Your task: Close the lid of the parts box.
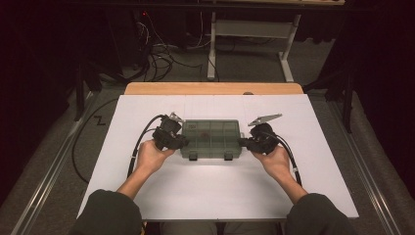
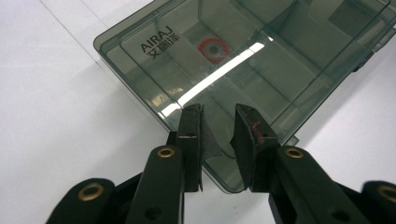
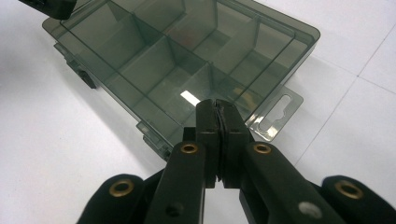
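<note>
The left gripper (image 1: 180, 143) is sitting at the left end of the organiser box (image 1: 211, 138), its jaws standing a little apart; in the left gripper view (image 2: 219, 116) the two pads are straddling the near corner of the box, but they are not visibly pressing on it. The right gripper (image 1: 243, 142) is resting at the opposite, right end of the box with its jaws pressed fully together; in the right gripper view (image 3: 218, 108) the closed tips are lying against the near edge of the box, just beside the clear hang tab (image 3: 275, 114) that is sticking out from that end, with nothing between them.

The smoky translucent box is lying flat, lid shut, near the middle of the white table top (image 1: 215, 191), lengthwise between the two grippers, its two latches (image 1: 193, 157) facing the person. Through the lid, dividers are showing several compartments; a small red ring-shaped item (image 2: 214, 48) is lying in one near the printed brand lettering (image 2: 158, 45). The person's left hand (image 1: 151, 156) and right hand (image 1: 276, 160) are holding the grippers from the near side.
</note>
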Action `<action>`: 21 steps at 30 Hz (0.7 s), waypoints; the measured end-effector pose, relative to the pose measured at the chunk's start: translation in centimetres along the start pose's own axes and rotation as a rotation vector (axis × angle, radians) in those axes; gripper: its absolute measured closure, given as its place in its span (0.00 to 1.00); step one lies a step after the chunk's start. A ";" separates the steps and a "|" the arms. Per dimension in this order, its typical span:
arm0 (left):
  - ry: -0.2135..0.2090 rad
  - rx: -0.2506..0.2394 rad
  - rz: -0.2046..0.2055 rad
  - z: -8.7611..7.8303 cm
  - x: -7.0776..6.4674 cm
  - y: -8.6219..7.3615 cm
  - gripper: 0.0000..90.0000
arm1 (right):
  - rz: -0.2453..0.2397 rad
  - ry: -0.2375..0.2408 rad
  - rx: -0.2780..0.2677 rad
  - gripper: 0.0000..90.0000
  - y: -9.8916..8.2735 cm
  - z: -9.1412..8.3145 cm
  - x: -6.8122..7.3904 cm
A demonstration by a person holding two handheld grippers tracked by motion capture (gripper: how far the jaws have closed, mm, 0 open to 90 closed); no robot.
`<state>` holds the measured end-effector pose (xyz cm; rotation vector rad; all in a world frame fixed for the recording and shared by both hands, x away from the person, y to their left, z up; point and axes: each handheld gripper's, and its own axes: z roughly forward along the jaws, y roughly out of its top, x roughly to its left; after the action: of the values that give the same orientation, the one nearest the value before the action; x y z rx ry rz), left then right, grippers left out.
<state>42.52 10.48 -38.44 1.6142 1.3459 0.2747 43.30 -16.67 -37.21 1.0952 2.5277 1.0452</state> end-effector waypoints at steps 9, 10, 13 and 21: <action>0.004 0.005 0.014 0.2 0.0 -0.3 0.79 | -0.010 -0.006 0.021 1.00 -0.1 0.6 0.1; 0.007 0.005 0.016 0.3 -0.1 -0.4 0.79 | -0.010 -0.006 0.025 1.00 -0.1 0.7 0.2; 0.009 0.006 0.026 0.3 -0.1 -0.5 0.79 | -0.011 -0.006 0.028 1.00 -0.1 0.9 0.2; 0.009 0.008 0.051 0.3 -0.2 -0.6 0.79 | -0.026 -0.009 0.026 1.00 -0.2 0.9 0.2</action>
<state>42.28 10.11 -39.01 1.6580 1.3153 0.3081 43.42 -16.09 -38.00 1.0685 2.5484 1.0010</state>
